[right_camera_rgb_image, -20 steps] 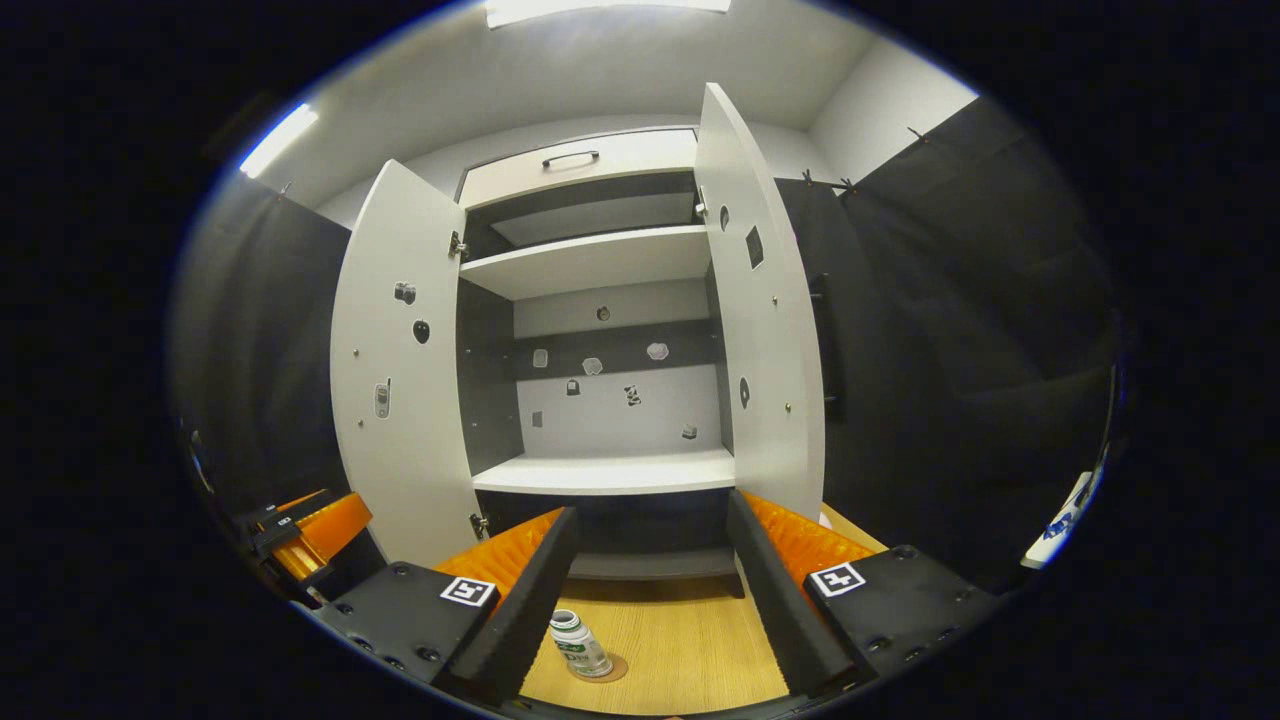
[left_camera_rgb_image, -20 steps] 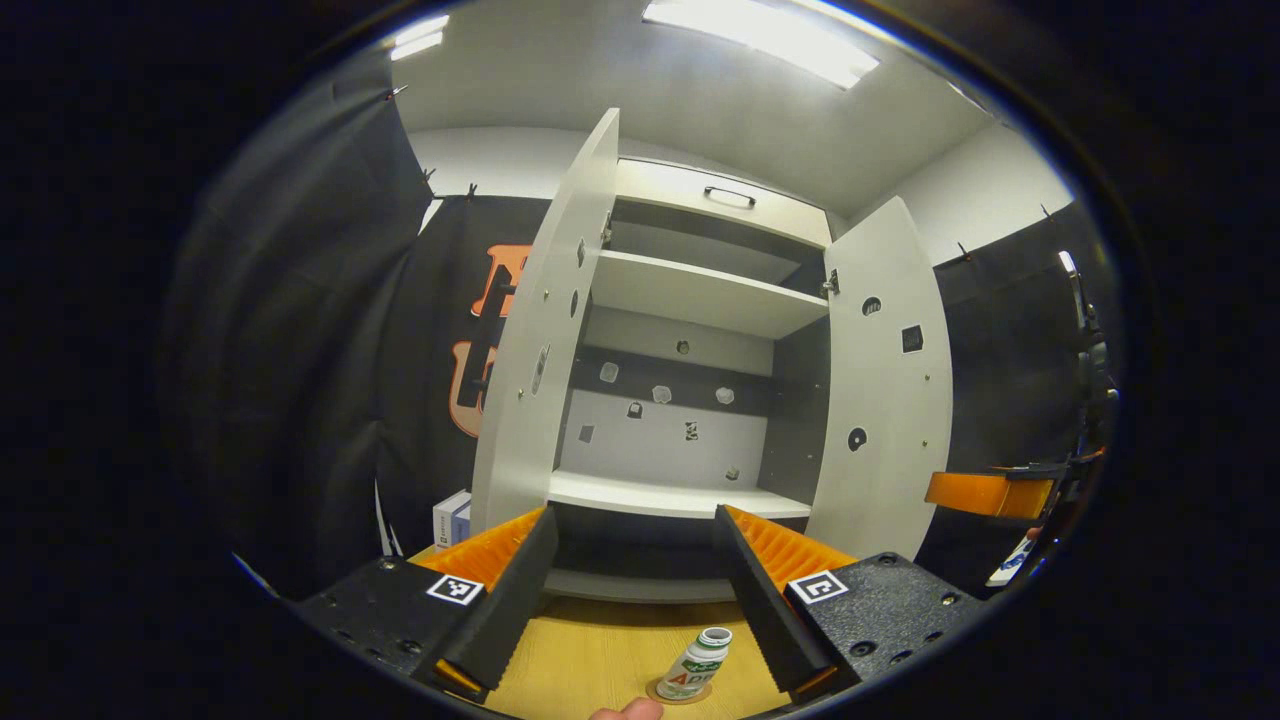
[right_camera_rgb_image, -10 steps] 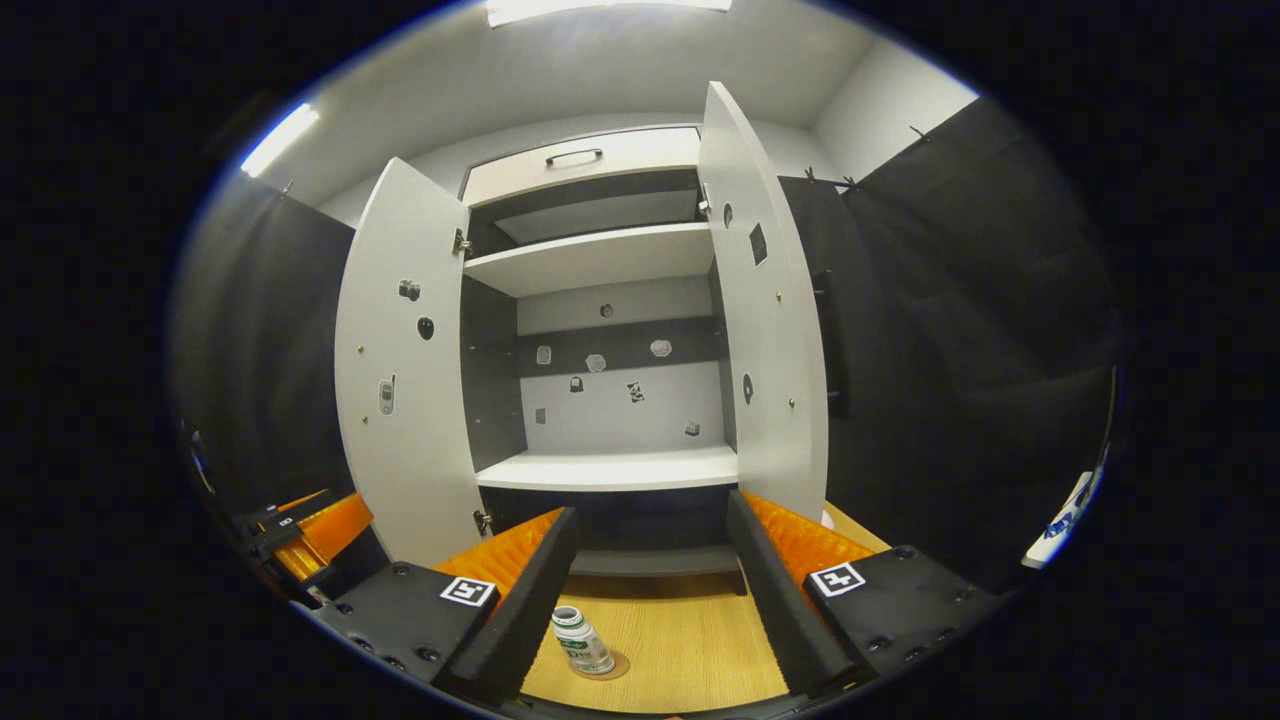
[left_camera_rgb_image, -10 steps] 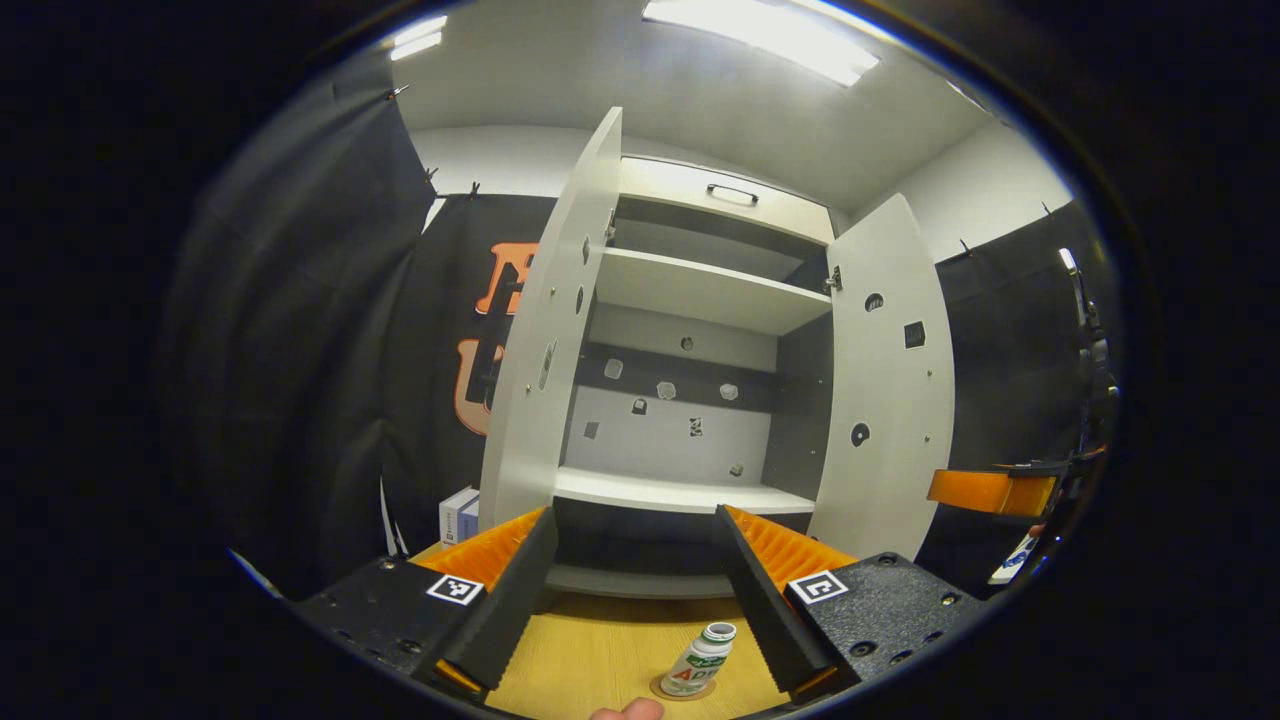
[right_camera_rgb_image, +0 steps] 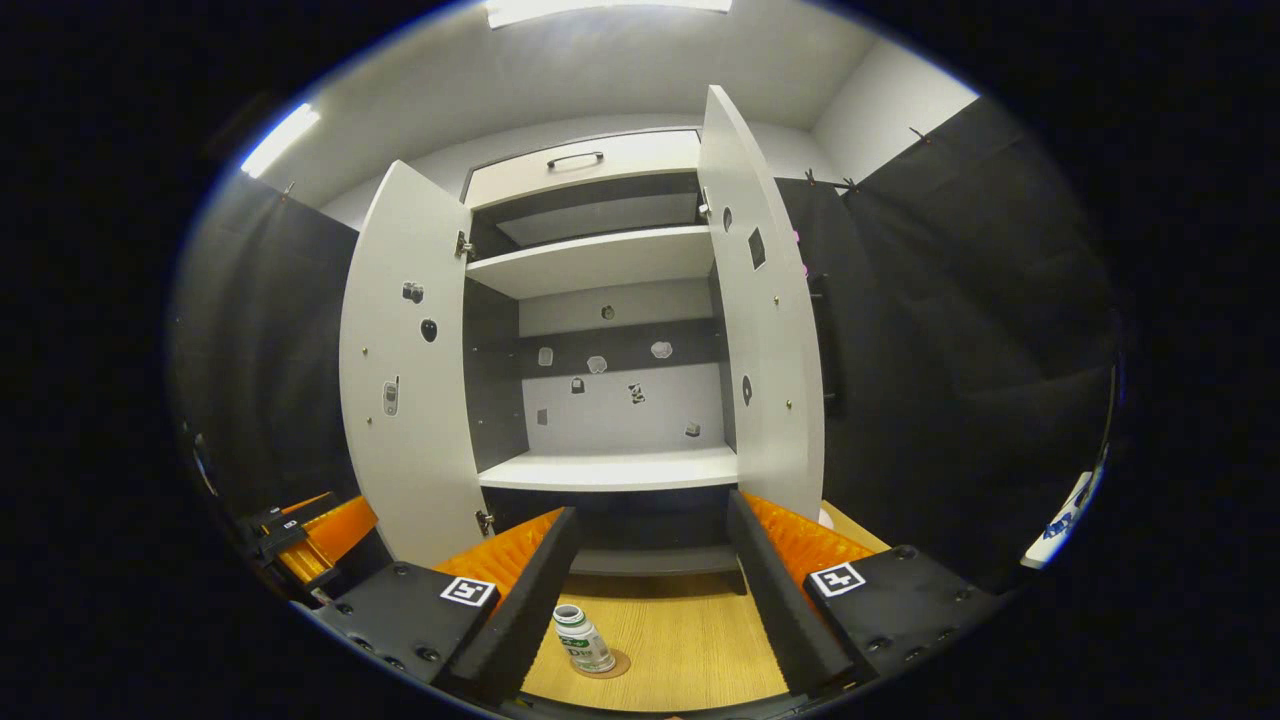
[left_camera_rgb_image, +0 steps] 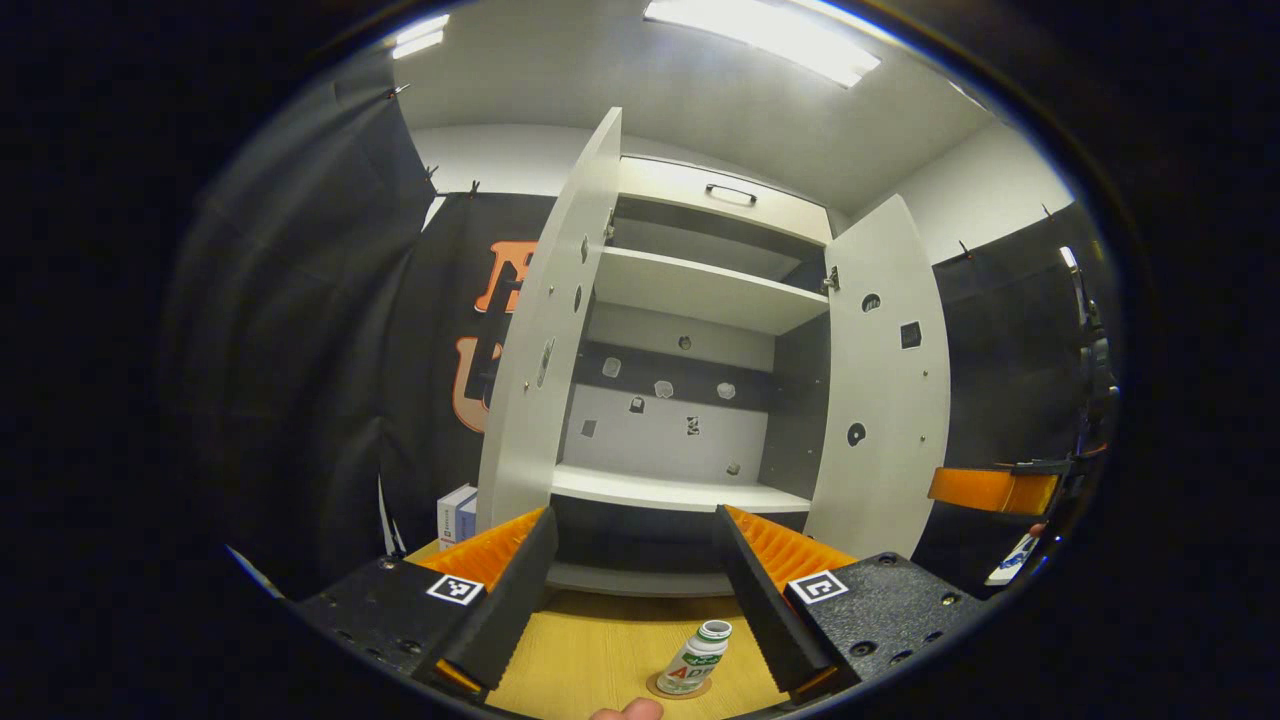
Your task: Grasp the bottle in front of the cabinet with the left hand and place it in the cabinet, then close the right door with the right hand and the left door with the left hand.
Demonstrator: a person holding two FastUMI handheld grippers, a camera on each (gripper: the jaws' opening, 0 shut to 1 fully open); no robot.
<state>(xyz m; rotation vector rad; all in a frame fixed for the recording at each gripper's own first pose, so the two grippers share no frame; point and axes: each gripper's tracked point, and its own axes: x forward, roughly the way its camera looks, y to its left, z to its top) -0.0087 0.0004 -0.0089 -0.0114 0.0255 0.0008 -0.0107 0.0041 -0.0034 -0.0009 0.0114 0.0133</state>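
Little has changed over the last second: in the left gripper view the bottle (left_camera_rgb_image: pixel 695 660) sits slightly higher in the picture than before and the cabinet (left_camera_rgb_image: pixel 690 300) has shifted a touch, and in the right gripper view the cabinet has drifted slightly to the right, so both hands have eased a little while nothing on the table has moved. The left gripper (left_camera_rgb_image: pixel 635 600) has its fingers spread wide apart and clamps nothing; the bottle stands upright on a small round coaster (left_camera_rgb_image: pixel 678 688) on the wooden table (left_camera_rgb_image: pixel 590 660), between the two fingers but nearer the right-hand one, not touched by either. A fingertip (left_camera_rgb_image: pixel 625 710) shows at the bottom edge of that view. The right gripper (right_camera_rgb_image: pixel 650 600) is likewise spread open and grips nothing; in its view the bottle (right_camera_rgb_image: pixel 583 641) stands just beside its left-hand finger, in front of the cabinet (right_camera_rgb_image: pixel 600 260). Both doors stand wide open: the left door (right_camera_rgb_image: pixel 410 360) and the right door (right_camera_rgb_image: pixel 765 320). The shelves hold nothing; the lower shelf (right_camera_rgb_image: pixel 610 468) is bare, and small stickers dot the back panel and the insides of the doors. A small box (left_camera_rgb_image: pixel 455 512) sits on the table left of the cabinet.
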